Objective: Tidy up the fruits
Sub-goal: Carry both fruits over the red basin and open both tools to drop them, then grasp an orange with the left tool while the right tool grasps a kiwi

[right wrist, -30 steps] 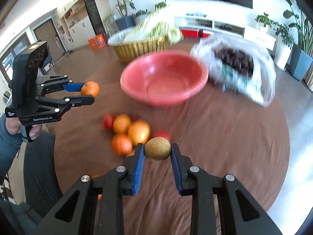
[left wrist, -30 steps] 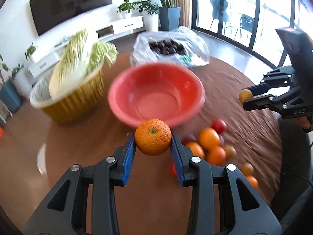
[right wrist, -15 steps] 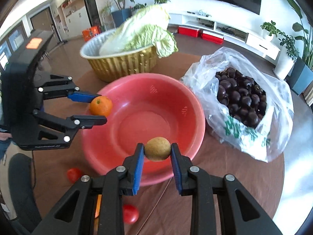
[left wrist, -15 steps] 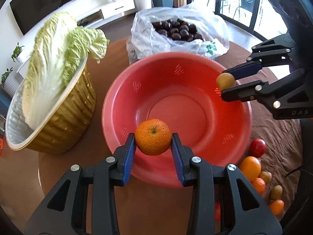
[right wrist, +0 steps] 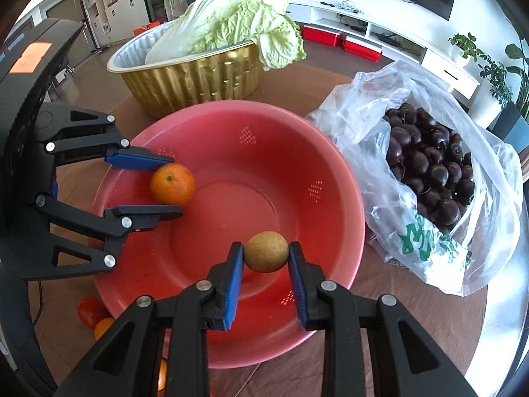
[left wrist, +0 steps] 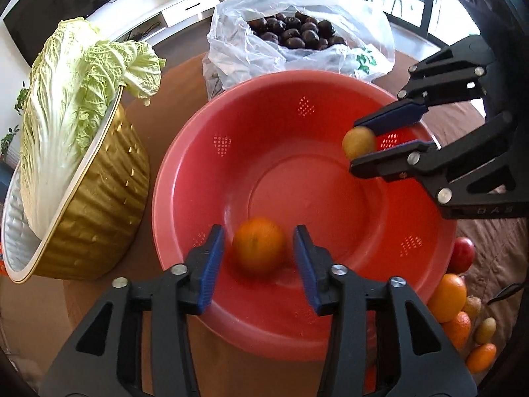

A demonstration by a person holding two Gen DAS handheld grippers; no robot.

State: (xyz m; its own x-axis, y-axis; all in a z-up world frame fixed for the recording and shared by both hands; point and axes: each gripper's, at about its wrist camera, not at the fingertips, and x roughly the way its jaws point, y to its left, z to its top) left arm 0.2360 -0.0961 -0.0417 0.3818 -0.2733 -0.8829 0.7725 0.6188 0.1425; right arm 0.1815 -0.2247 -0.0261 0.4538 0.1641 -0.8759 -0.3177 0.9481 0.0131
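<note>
Brown worktop: red bowl at centre; gold basin with napa cabbage behind; plastic bag of dark cherries beside. Left claw over bowl, jaws opening, orange loose between them. Right claw clenched on brownish-yellow round fruit above bowl. Loose fruits on worktop outside the rim.

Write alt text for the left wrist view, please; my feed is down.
The left gripper is opening over the red bowl, releasing a blurred orange that sits clear of both blue pads. The right gripper reaches in from the right, clamping a small brownish fruit above the bowl.
</note>
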